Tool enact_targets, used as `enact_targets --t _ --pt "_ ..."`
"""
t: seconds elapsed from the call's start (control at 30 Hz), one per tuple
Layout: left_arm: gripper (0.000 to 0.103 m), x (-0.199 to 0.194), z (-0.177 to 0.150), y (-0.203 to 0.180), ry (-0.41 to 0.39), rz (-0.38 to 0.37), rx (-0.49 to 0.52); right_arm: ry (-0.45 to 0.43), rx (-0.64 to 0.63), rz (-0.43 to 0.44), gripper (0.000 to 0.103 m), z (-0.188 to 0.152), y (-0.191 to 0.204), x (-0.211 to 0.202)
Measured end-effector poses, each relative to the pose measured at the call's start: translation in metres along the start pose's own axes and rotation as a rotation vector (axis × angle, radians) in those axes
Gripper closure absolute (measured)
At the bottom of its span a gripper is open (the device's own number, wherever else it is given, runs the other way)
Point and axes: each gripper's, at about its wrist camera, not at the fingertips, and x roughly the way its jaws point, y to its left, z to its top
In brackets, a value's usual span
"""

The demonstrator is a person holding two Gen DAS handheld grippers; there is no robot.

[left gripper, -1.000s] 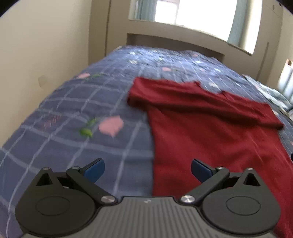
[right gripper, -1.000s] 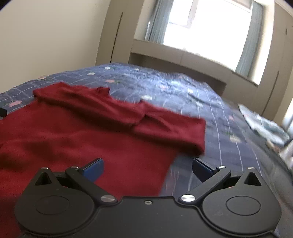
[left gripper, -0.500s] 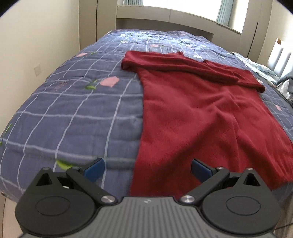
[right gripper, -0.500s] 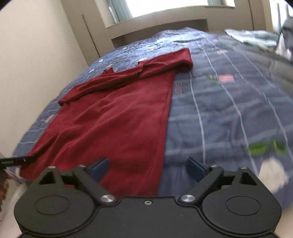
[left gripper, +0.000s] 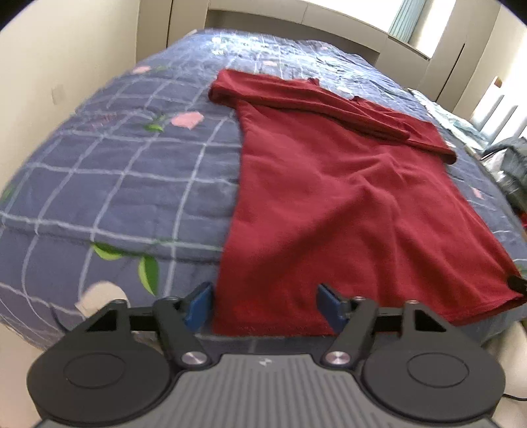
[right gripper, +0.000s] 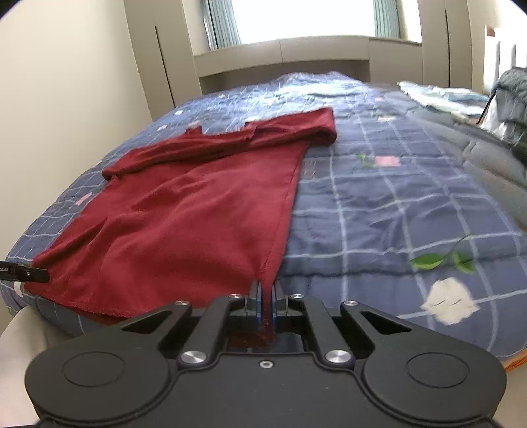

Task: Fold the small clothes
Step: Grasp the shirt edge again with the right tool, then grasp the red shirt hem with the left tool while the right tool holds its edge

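Observation:
A dark red garment (left gripper: 346,184) lies flat on the blue checked bed quilt (left gripper: 125,177), its sleeves folded across the far end. Its near hem hangs over the bed's front edge. My left gripper (left gripper: 265,304) is open, its blue pads on either side of the hem's left corner. In the right wrist view the garment (right gripper: 184,210) fills the left half. My right gripper (right gripper: 264,304) is shut on the hem's right corner, red cloth pinched between the pads. The left gripper's tip (right gripper: 23,272) shows at the far left edge.
A beige wall (left gripper: 66,59) runs close along the bed's left side. A headboard and bright window (right gripper: 296,19) stand at the far end. Folded light clothes (right gripper: 441,95) and a dark grey bundle (right gripper: 513,95) lie on the bed's far right.
Both grippers have pulled back and dropped to the garment's near hem. The right gripper has shut on the hem's right corner. The left gripper has narrowed a little but stays open.

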Motion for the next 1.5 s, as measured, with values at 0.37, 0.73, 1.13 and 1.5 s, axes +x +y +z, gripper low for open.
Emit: enact_targets --t 0.37,0.73,1.13,1.5 --pt "0.097 -0.01 -0.001 -0.001 0.003 0.035 -0.005 0.011 0.025 -0.021 0.099 -0.006 -0.005 -0.001" --pt "0.084 -0.01 -0.008 -0.003 -0.01 0.057 0.002 0.04 0.008 -0.021 0.097 -0.011 -0.007 0.004" --pt "0.0 -0.035 -0.024 -0.044 -0.215 0.146 0.262 -0.028 -0.248 0.003 0.006 -0.017 0.014 -0.014" --pt "0.0 -0.01 -0.038 -0.095 -0.148 0.057 0.416 -0.034 -0.738 0.019 0.019 -0.045 0.082 0.009"
